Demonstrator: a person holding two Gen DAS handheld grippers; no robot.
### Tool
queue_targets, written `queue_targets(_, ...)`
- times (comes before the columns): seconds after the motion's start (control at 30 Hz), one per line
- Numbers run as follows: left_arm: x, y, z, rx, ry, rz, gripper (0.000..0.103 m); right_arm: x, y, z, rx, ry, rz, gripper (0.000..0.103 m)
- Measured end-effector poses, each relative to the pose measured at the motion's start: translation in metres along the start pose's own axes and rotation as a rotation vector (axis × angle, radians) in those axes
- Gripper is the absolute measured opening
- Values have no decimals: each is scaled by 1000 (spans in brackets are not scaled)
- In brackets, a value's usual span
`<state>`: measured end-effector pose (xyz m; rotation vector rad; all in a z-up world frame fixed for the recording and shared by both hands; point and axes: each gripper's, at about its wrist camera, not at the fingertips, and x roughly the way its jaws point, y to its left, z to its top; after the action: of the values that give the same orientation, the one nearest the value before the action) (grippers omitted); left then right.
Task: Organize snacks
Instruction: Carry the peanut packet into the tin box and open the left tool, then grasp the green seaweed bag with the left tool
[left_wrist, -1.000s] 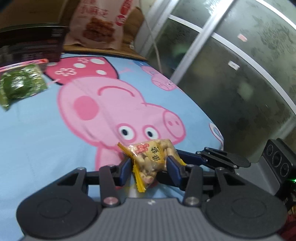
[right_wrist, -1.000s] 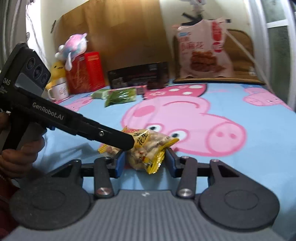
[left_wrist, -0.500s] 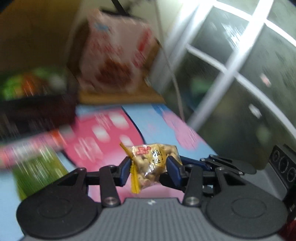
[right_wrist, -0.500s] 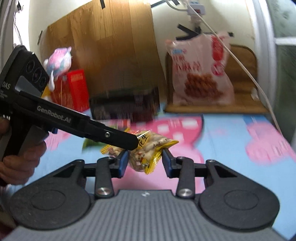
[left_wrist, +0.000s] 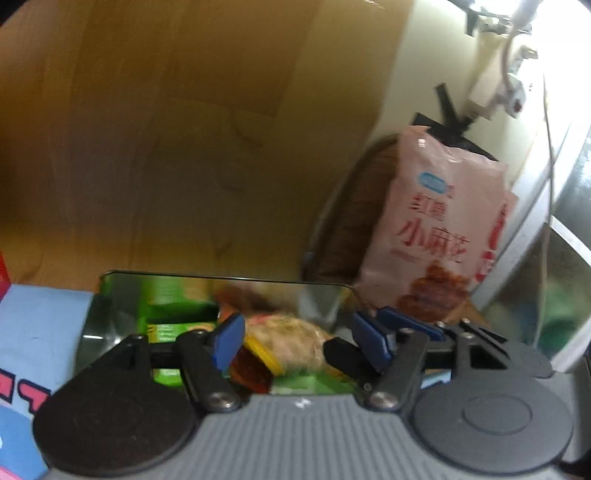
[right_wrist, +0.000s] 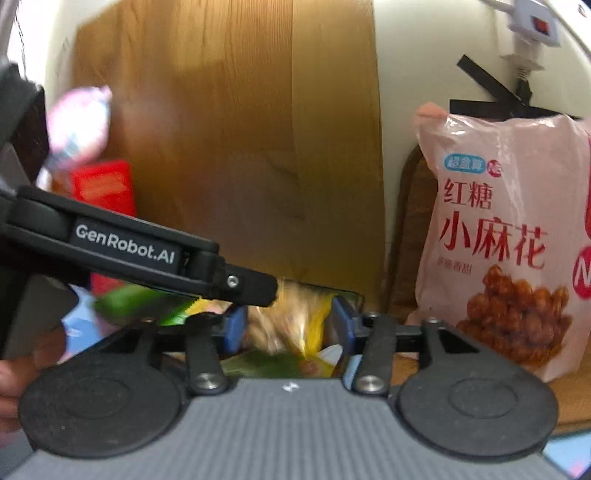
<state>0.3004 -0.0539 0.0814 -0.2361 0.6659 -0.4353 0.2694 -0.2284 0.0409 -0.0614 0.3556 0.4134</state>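
My left gripper (left_wrist: 297, 341) is open above a dark snack box (left_wrist: 110, 280) that holds green and red packets. The yellow peanut packet (left_wrist: 291, 341) lies blurred between and below its blue pads, apart from them. My right gripper (right_wrist: 288, 326) is also open over the same box (right_wrist: 351, 295), with the blurred yellow peanut packet (right_wrist: 291, 321) between its pads; I cannot tell whether they touch it. The left gripper's black finger (right_wrist: 243, 286) crosses in front from the left.
A large pink bag of brown-sugar twists (right_wrist: 513, 236) (left_wrist: 439, 229) leans upright at the right on a wooden stand. A wooden board (right_wrist: 240, 129) stands behind the box. A red box (right_wrist: 107, 188) and a pink plush toy (right_wrist: 79, 129) are at the left.
Both grippers carried the peanut packet up from the blue pig cloth to over the snack box. The left gripper's jaws have opened and the packet has dropped from between them.
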Motion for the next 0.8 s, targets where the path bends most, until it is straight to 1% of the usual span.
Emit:
queue_targets(0.07,-13,7,-3,-12,-36,-17,65,-14,2,-5,10,-32,0,56)
queue_targets(0.1,-22,12,-5,-12,-55,-20,65,-26,4,-9,10,-53,-2,62)
queue_targets(0.17,-43,23,-13,-22,-85,-23,65,-48,8,-15,29,-82,1,65)
queue_targets(0.27,-73,37,-34,-47,-92,-29,65,-81,9,-30,95,-88,76,71)
queue_targets(0.33,-90,43,-57,-67,-79,-36,65,-95,13,-43,131,-54,123,71)
queue_targets(0.4,-104,47,-80,-86,-50,-50,64,-100,17,-57,165,20,173,71)
queue_targets(0.47,-105,45,-104,-100,-2,-52,64,-96,23,-69,183,100,198,70)
queue_targets(0.53,-95,43,-120,-123,64,-37,64,-89,33,-72,204,173,215,63)
queue_targets(0.57,-88,42,-126,-136,89,-30,61,-83,36,-74,223,205,239,52)
queue_targets(0.6,-84,41,-132,-140,90,-11,60,-78,39,-75,240,236,238,36)
queue_targets(0.63,-86,40,-136,-116,67,4,57,-69,39,-77,266,270,247,27)
queue_targets(0.67,-87,37,-138,-104,63,27,50,-68,40,-80,308,286,268,13)
queue_targets(0.7,-92,36,-140,-118,68,44,46,-71,41,-82,348,299,274,12)
queue_targets(0.73,-98,37,-142,-137,82,19,44,-78,44,-84,360,299,266,12)
queue_targets(0.8,-111,37,-154,-141,103,-19,39,-99,55,-90,325,290,245,12)
